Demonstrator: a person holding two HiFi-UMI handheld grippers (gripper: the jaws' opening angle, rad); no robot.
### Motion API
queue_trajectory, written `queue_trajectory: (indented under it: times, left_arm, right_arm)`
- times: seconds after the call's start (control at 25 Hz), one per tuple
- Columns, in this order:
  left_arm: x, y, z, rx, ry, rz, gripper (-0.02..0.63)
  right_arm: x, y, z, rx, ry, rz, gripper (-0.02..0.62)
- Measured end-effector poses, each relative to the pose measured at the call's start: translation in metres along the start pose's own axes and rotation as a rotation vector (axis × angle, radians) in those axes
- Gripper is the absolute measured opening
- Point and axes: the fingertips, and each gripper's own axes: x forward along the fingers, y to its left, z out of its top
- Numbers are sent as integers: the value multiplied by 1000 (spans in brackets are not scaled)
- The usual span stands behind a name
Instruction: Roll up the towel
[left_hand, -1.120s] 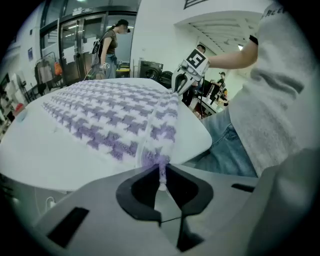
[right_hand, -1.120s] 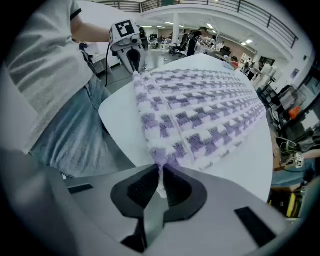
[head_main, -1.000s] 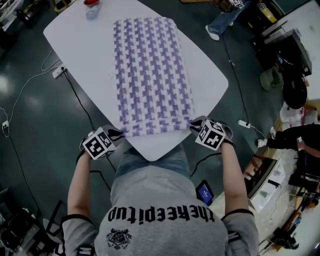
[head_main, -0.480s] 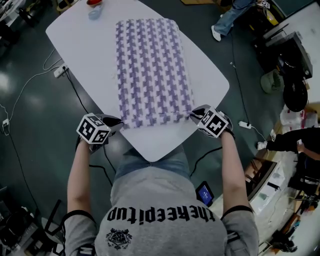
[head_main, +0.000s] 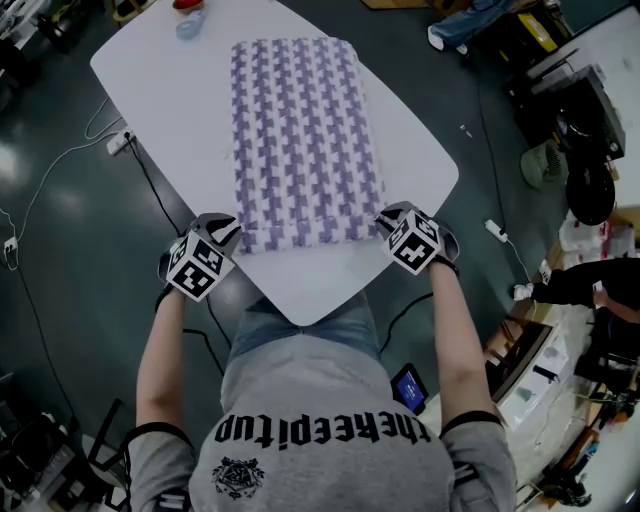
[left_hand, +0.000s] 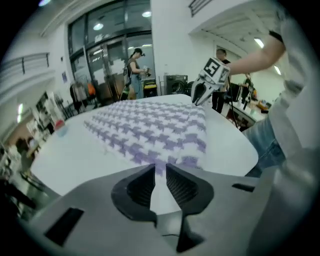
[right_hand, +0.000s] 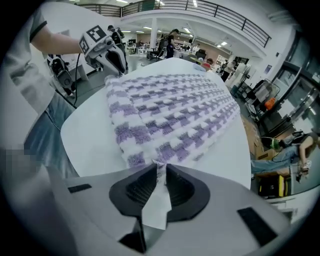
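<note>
A purple-and-white checked towel lies lengthwise on the white table, and its near end is turned over into a thick fold. My left gripper is at the fold's left corner and my right gripper at its right corner. In the left gripper view the jaws stand a narrow gap apart with the towel's edge at their tips. In the right gripper view the jaws have just been opening, and a bit of the towel's corner sits between the tips, not pressed.
A red object and a pale blue one sit at the table's far end. Cables and a power strip lie on the floor at the left. A person and cluttered equipment are at the right. My lap meets the table's near edge.
Both grippers moved forward over the table's near edge and carried the towel's near end with them, so the fold now lies farther from me. The left gripper swung in toward the towel's corner.
</note>
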Motion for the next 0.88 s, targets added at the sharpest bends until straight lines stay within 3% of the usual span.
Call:
queue_trajectory:
  times: [0.08,0.16,0.32,0.44,0.68,0.8,0.88]
  left_arm:
    - [-14,-7,15,131,-62,63,51]
    - [-25,-21,29,232,-106,68,51]
    - [-16,-67,14,347,-15,-84,104]
    - [4,-78,-12,315,57,-110,115]
    - [17,-67,-22,215,79,-72,115]
    - [20,-60,-9,215,95,-84,114]
    - [24,-57,0,213,105,-88,112]
  right_arm:
    - [2,2,-3,-9,10,-6,52]
    - [3,-1,-5,-8,16,-8,52]
    - [1,-4,-4,2,15,-13,52]
    - [0,2,-1,1,-9,-18,52]
    - [-39,1,13,10,-169,-89,73]
    - [-58,4,15,-66,-217,-88,110]
    - [-50,13,6,-161,-174,-54,141]
